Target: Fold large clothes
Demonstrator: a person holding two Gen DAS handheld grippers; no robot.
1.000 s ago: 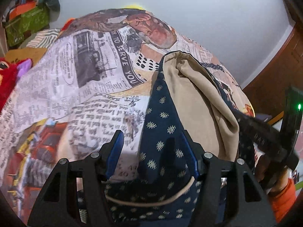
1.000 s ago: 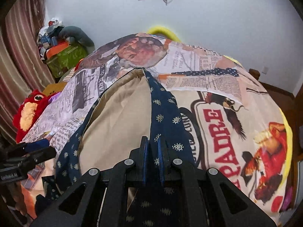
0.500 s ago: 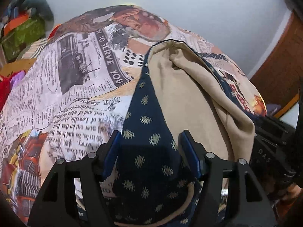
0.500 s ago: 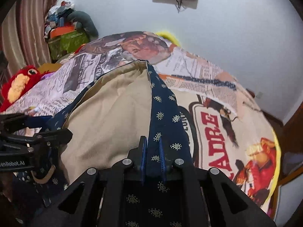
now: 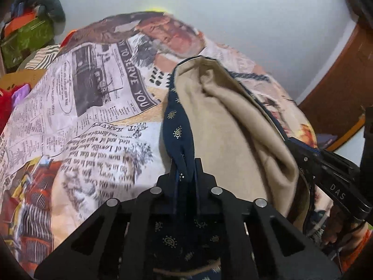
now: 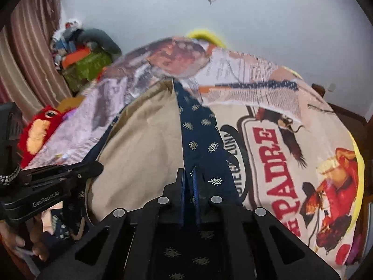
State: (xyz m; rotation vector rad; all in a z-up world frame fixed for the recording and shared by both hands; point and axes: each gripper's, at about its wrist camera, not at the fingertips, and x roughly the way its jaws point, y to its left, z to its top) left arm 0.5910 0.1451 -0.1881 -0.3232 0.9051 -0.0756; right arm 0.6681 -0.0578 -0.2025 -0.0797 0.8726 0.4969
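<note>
Since a second ago, the left gripper [image 5: 185,171] has gone from spread wide to closing its jaws on the navy patterned edge of the garment [image 5: 178,128]. Across its tan lining [image 6: 142,140], the right gripper [image 6: 189,183] stays pinched on the other navy edge. Both hold the garment above the newspaper-print bedsheet [image 5: 93,107].

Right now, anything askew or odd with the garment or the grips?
Nothing damaged. The navy patterned garment lies beige lining up on the printed bedspread, bunched in a ridge rather than flat. The left tool is closing on its navy edge; the right tool is shut on the opposite edge.
</note>
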